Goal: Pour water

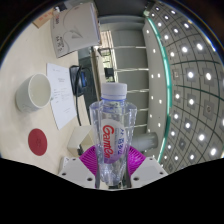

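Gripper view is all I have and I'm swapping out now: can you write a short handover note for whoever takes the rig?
Gripper: shut on the water bottle, held upright between the pads, lifted above the table.
White cup: on the table, beyond the fingers to the left, near some papers. A red round item lies nearer.
Done: bottle picked up.
Left: bring it over the cup and pour. Cap state unclear.

Bottle (114, 135): clear plastic, white cap on, red-lettered label, upright in frame, lower centre, clamped between the gripper's (112, 160) pads. Cup (35, 92): white, round, open top up, sits on the table at left, well apart from bottle. Contents not discernible.
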### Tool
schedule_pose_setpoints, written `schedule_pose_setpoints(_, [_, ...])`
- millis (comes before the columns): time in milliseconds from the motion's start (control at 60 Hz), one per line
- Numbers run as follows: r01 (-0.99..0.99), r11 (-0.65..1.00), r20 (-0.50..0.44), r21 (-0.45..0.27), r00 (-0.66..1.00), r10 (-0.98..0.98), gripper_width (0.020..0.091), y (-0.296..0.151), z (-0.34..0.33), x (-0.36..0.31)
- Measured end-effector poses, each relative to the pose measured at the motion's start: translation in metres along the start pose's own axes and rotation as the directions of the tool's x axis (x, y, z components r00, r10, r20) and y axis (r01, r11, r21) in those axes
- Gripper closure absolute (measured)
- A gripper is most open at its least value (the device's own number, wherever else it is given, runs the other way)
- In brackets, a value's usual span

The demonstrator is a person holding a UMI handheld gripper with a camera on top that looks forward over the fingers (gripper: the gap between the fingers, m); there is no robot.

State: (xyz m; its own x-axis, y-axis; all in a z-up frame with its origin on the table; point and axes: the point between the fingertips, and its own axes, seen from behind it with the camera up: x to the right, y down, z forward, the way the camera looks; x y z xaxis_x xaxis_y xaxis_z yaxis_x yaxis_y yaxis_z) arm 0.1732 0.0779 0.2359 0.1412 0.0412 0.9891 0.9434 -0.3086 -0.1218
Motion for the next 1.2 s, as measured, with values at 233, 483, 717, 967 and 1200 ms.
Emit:
schedule_pose_setpoints(233, [0.452, 0.892, -0.096, 0.031, 0.889, -0.447, 0.0757, -0.041, 0.018, -0.033])
schedule_pose_setpoints(483, [0.599, 0.800, -0.087, 0.023, 0.799, -0.595, 0.0756, -0.044, 0.025, -0.049])
schedule_pose_setpoints(717, [0.491, 0.871, -0.045, 0.033, 0.871, -0.489, 0.0756, -0.047, 0.026, -0.047])
schedule_pose_setpoints(967, [-0.053, 0.998, 0.099, 0.042, 0.994, 0.049, 0.0752, -0.046, 0.010, -0.031])
schedule_pose_setpoints(1200, [-0.619, 0.784, 0.302, -0.040, 0.740, 0.600, 0.0750, -0.053, 0.001, -0.043])
